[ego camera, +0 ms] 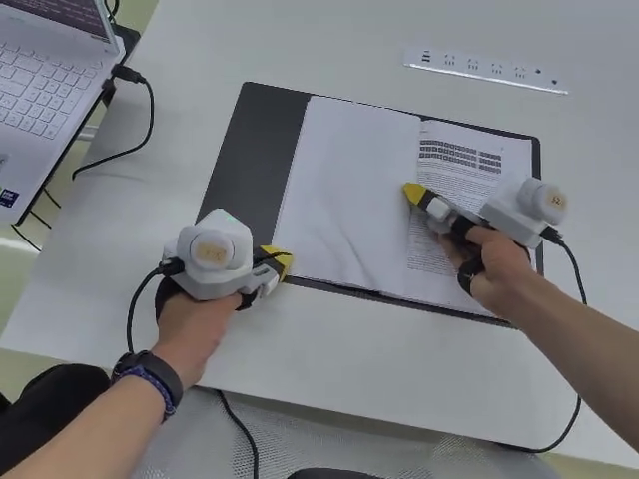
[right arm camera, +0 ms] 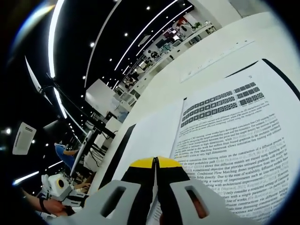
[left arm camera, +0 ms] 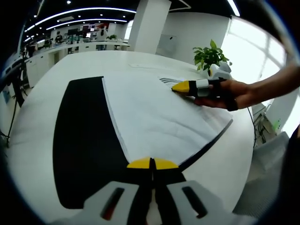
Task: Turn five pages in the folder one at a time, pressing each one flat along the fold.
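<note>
Right now the folder lies open on the white worktop, with its black inside cover spread out ahead of the left hand-held gripper. That one sits at the folder's near edge, just beside the bottom corner of the blank page. Its yellow-tipped jaws are clenched together with nothing between them. The right hand-held gripper reaches in over the printed page. Its jaws are likewise pressed together, and the yellow tips are down at the fold where the blank page meets the printed one, resting on the paper as far as I can tell. The blank page shows a few ripples near its lower edge, to the left of those tips. Well beyond the left hand-held gripper and off to its left, a laptop sits at the worktop's corner. A power strip is set into the surface past the folder's far edge.
</note>
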Tool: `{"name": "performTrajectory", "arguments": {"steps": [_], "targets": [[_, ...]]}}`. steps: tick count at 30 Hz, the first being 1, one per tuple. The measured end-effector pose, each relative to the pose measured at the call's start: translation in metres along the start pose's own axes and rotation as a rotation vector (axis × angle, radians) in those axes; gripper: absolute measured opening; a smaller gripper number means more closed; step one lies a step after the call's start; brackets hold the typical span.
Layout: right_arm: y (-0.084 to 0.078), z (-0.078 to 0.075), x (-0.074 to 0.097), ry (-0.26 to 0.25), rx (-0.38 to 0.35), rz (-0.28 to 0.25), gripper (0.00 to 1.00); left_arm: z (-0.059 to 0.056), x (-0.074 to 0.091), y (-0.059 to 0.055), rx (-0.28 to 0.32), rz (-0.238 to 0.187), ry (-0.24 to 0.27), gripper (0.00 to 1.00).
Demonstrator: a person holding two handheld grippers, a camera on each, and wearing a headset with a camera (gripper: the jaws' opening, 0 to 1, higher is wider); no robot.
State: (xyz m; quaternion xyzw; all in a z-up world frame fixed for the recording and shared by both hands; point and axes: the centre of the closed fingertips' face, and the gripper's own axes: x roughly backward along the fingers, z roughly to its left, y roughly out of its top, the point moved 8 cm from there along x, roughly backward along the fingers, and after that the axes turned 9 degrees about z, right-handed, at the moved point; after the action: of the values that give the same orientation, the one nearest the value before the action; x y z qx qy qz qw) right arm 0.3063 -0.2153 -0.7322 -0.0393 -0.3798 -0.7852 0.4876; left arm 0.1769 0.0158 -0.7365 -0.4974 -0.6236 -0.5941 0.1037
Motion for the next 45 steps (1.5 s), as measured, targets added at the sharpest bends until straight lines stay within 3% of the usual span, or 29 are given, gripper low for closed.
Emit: {"name": "performTrajectory", "arguments": {"steps": [10, 22, 45], "targets": [[0.012, -0.006, -0.012, -0.007, -0.039, -0.055, 0.00, -0.002, 0.002, 0.000, 0.002, -0.002, 0.008, 0.00], [0.029, -0.010, -0.024, -0.053, -0.122, -0.168, 0.00, 0.000, 0.002, 0.000, 0.002, -0.003, 0.012, 0.00], [0.068, -0.029, -0.056, -0.080, -0.110, -0.190, 0.00, 0.002, 0.001, -0.001, -0.006, -0.004, 0.014, 0.00]]}}
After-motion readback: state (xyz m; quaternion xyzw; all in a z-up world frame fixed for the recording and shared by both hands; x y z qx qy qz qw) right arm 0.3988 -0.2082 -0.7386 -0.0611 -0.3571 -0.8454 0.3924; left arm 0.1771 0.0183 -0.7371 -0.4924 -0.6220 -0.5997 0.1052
